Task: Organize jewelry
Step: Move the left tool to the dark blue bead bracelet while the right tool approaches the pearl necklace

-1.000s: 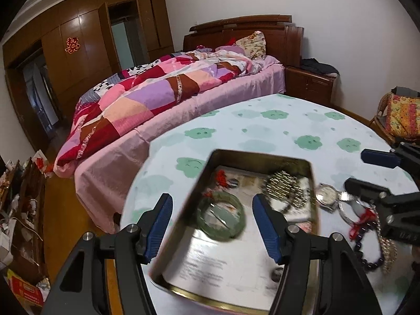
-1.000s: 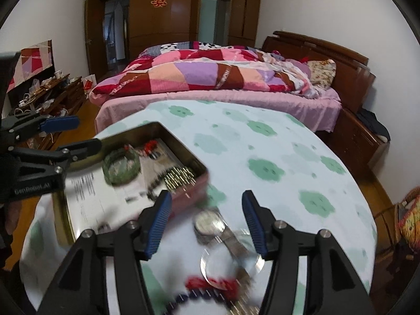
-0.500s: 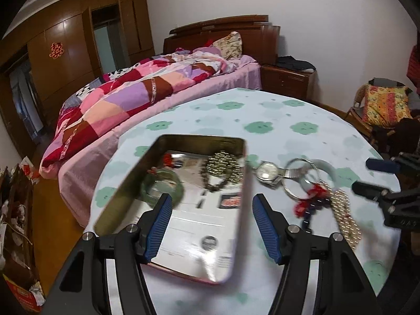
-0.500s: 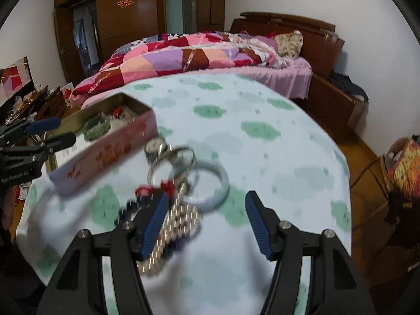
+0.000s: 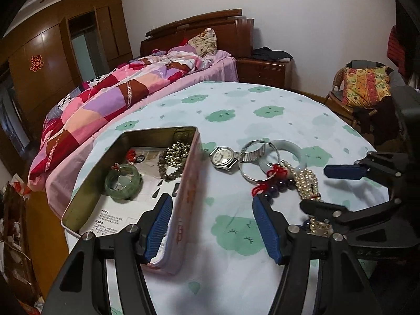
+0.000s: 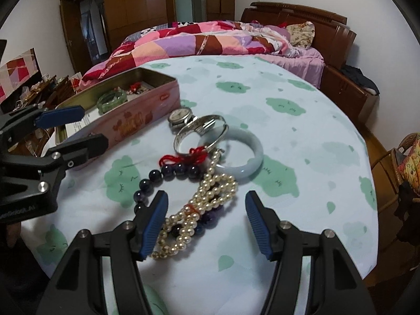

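Note:
A pink tin lies open on the round table, holding a green bangle and gold beads. To its right sit a watch, a silver bangle, a pale jade bangle, a pearl string and dark beads with a red tassel. My left gripper is open and straddles the tin's right wall. My right gripper is open just above the pearl string, which lies between the pads untouched. The dark beads and jade bangle lie just beyond.
The table wears a pale cloth with green clouds. A bed with a patchwork quilt stands just past its far edge. A chair with a bright cushion is at the right. The left gripper shows beside the tin.
My left gripper has moved right, from over the tin's inside to its right wall. My right gripper has come from the watch end of the pile to the pearl string, now larger in its view.

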